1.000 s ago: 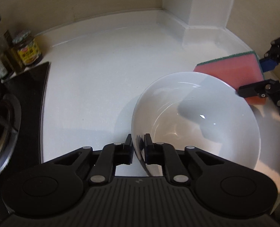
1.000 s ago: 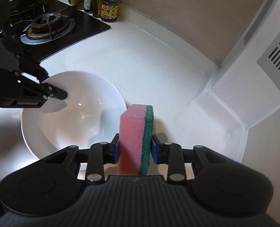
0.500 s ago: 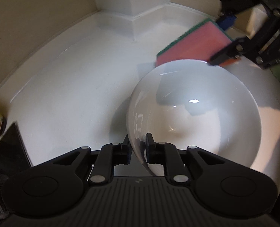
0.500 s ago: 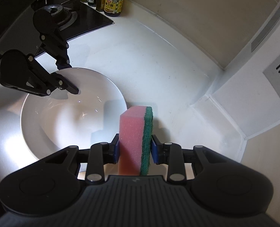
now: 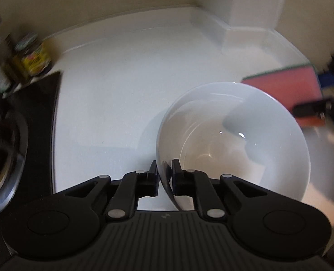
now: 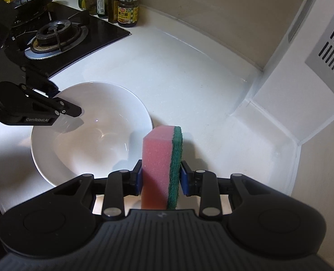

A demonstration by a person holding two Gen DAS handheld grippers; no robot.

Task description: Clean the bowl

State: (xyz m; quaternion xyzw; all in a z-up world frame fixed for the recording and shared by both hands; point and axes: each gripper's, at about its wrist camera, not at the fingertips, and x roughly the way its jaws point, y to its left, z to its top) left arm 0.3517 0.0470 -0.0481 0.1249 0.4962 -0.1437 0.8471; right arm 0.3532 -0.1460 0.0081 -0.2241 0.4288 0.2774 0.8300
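A white bowl (image 5: 234,140) (image 6: 94,135) sits on the white counter. My left gripper (image 5: 164,169) (image 6: 65,101) straddles its near-left rim, one finger inside and one outside. Its jaws are closing and the pads look pressed on the rim. The left wrist view is blurred by motion. My right gripper (image 6: 161,176) (image 5: 313,92) is shut on a pink sponge with a green scouring side (image 6: 157,158) (image 5: 284,90). It holds the sponge upright just beyond the bowl's right edge, apart from the bowl.
A black gas stove (image 6: 54,33) with a burner lies left of the bowl. Jars and bottles (image 6: 127,11) stand behind the stove against the wall. A white boxed corner with a vent grille (image 6: 331,52) closes the counter (image 6: 189,67) on the right.
Half a second ago the left gripper had swung round on the bowl's rim; it is now back near where it was a second ago. The right gripper and sponge have stayed put.
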